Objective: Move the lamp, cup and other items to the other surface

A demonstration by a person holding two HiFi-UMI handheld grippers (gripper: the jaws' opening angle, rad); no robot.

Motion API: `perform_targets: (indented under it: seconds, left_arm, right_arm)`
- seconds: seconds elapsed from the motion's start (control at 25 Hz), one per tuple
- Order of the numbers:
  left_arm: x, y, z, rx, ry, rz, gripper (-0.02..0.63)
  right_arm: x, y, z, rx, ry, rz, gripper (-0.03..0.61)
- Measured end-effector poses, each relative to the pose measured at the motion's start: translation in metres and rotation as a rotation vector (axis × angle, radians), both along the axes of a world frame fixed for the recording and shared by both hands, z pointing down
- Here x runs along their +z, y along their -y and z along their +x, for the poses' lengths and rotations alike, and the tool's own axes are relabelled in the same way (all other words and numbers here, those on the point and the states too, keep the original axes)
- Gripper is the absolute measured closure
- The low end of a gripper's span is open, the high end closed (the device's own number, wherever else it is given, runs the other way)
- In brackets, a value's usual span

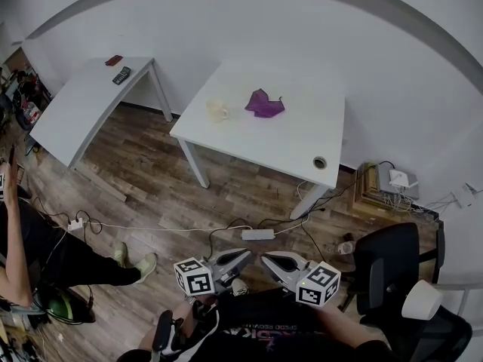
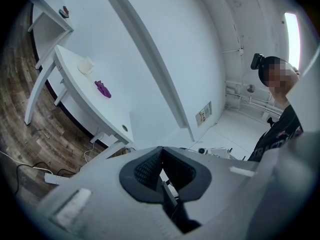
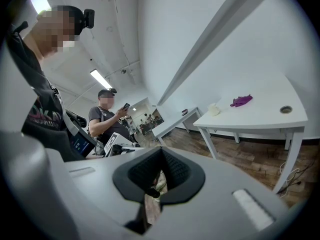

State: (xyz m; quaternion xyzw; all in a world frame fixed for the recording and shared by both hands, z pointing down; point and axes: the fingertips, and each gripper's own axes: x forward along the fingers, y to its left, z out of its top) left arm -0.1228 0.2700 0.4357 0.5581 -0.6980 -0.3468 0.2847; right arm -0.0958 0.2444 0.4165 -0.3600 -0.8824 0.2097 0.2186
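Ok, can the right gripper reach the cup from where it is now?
Probably not: the right gripper, shut, is far back from the table holding the cup, with floor between. Nothing seems to block the way; stepping closer should do.

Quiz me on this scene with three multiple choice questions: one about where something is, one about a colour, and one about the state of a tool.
1. Where does the cup stand?
A. on the floor
B. on the nearer white table, beside the cloth
C. on the chair

2. What colour is the cloth?
A. green
B. orange
C. purple

3. How do the jaws of the right tool stand?
A. shut, with nothing between them
B. wide apart
C. shut on the cup

Answers:
1 B: in the head view the cup sits on the tabletop just left of the cloth.
2 C: the crumpled cloth is plainly purple in all three views.
3 A: the right gripper view shows the pads together and empty, far from the table.
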Motion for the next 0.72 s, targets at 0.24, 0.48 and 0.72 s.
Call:
perform_targets:
  seconds: [0.24, 0.48, 0.72]
  left_arm:
    - [-0.004, -0.002, 0.002, -0.001, -0.004, 0.002, 0.614]
    - [-0.004, -0.006, 0.005, -0.004, -0.006, 0.015, 0.614]
    - [0.0, -0.013, 0.009, -0.031, -0.02, 0.039, 0.614]
  right_arm:
    - [0.0, 0.0, 0.003, 0.004, 0.001, -0.003, 0.578]
    - [-0.001, -0.004, 0.006, 0.002, 0.0, -0.001, 0.578]
    - [0.0, -0.007, 0.013, 0.001, 0.004, 0.001, 0.578]
